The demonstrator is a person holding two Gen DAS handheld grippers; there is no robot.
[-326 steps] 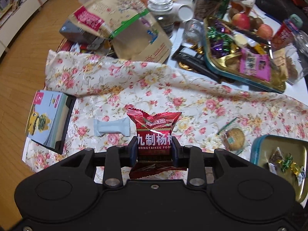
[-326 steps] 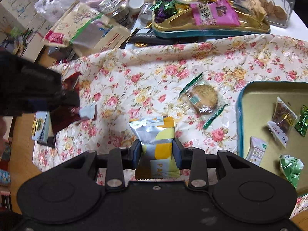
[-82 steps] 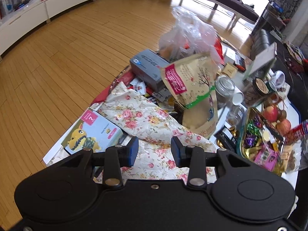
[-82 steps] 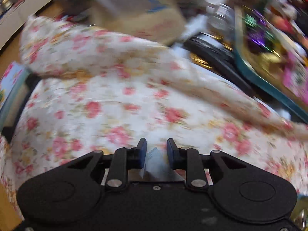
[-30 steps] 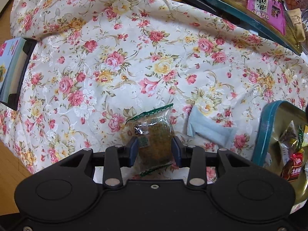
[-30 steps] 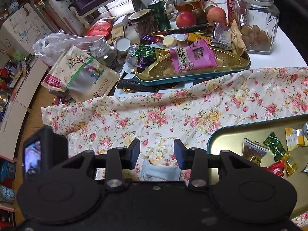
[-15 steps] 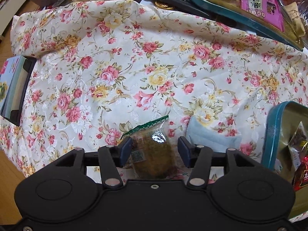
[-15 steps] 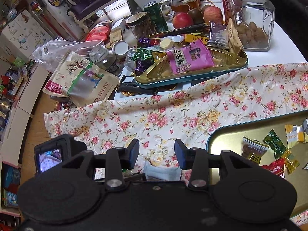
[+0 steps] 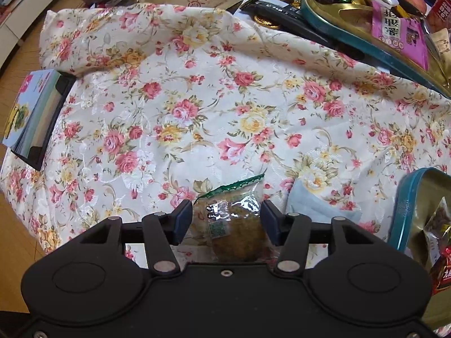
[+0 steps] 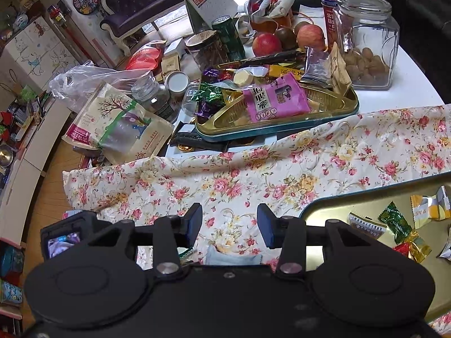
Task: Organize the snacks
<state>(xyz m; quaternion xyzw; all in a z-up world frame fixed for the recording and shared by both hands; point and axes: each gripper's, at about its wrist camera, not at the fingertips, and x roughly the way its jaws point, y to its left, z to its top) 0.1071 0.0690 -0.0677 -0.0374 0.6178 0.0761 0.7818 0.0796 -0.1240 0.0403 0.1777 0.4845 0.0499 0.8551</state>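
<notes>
Straddling the cookie packet (image 9: 235, 219), the left gripper (image 9: 227, 219) stood with its fingers (image 9: 183, 221) well apart; the jaws had just been opening, and the packet lay between them on the floral cloth (image 9: 197, 98) with a gap at each side, so nothing was held. That spread looked like a release or a reset of the grasp, with the gripper tipped steeply down over the packet. A green serrated seal edged the clear wrapper, and a small green-printed label sat on it, too small to read.

The right gripper (image 10: 229, 225) hung with its fingers (image 10: 266, 226) partly apart and empty, above the pale blue sachet (image 10: 232, 257), which lay on the cloth just right of the cookie packet, probably the next pick.

Further right, the near tin tray (image 10: 318, 207) with its teal rim held the sorted sweets: a yellow and white wrapper showing "PAS", a green one and a red one with print I could not make out. The cloth covered the near worktop, likely as a sorting area.

At the far side, the far tin tray (image 10: 282, 128) carried a pink packet (image 10: 274, 98) with Chinese characters. A desk calendar (image 10: 210, 2) showed "02" on red.
</notes>
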